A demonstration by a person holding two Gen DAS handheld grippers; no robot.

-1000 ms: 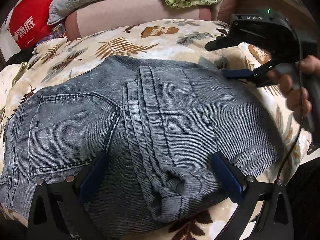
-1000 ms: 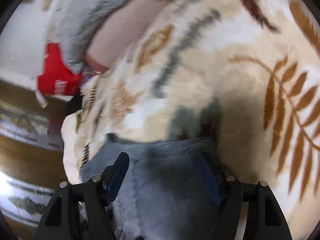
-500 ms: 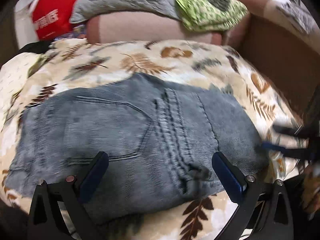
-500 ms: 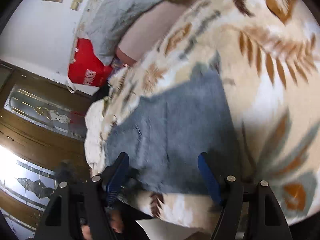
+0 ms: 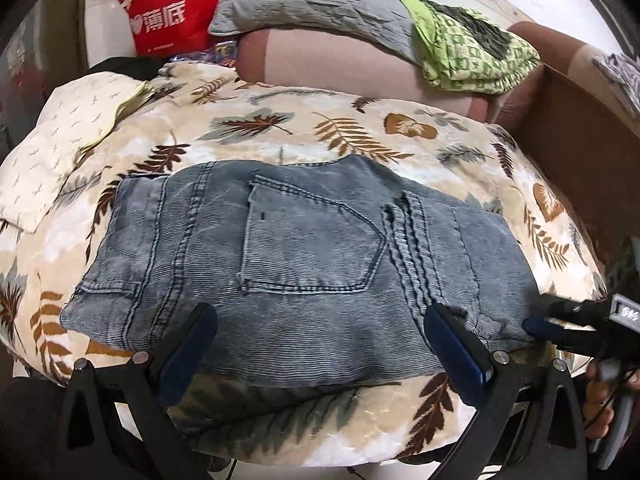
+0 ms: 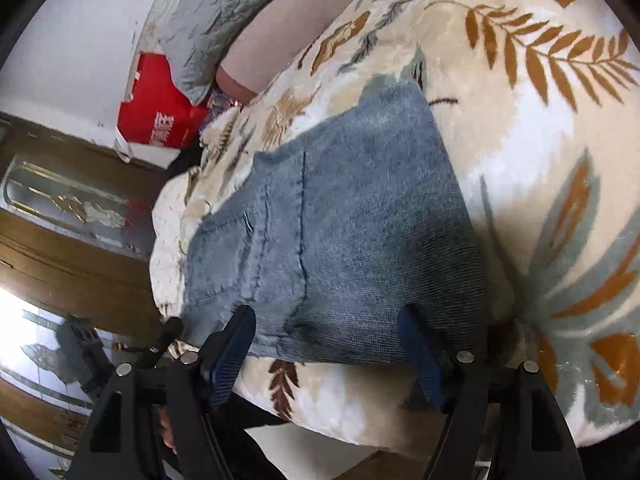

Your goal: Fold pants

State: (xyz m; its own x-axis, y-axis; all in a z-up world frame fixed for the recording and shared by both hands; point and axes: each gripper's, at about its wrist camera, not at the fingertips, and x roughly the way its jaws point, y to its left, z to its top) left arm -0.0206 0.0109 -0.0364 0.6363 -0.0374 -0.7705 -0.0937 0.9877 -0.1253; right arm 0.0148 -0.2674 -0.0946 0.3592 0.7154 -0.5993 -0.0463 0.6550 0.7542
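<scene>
Both sets of jaws spread wide, nothing clamped: left gripper (image 5: 320, 344) hovering over the near edge of the folded jeans (image 5: 304, 264), blue pads apart above the denim; right gripper (image 6: 328, 352) likewise released, pads straddling the near hem of the same bundle without pressing it. Seen also from the left wrist view, low at the right edge, held by a hand (image 5: 600, 400) with fingers curled round the handle.

Jeans folded into a compact, roughly rectangular packet, lying flat in the middle of the leaf-print blanket (image 5: 360, 128). Faded grey-blue denim, finely ribbed weave, darker double stitching. Back pocket (image 5: 312, 244) facing up, five-sided, pointed at its right. Thick stacked seams just right of the pocket, running toward the near edge. Slight rumple at the near right corner.

Blanket plush, cream, with rust, brown and grey-green fern leaves. Behind it, a pink bolster (image 5: 340, 68), a grey quilted pillow (image 5: 312, 0), a lime-green patterned cloth (image 5: 472, 52) and a red paper bag (image 5: 172, 12). Brown cardboard box (image 5: 580, 140) at far right.
</scene>
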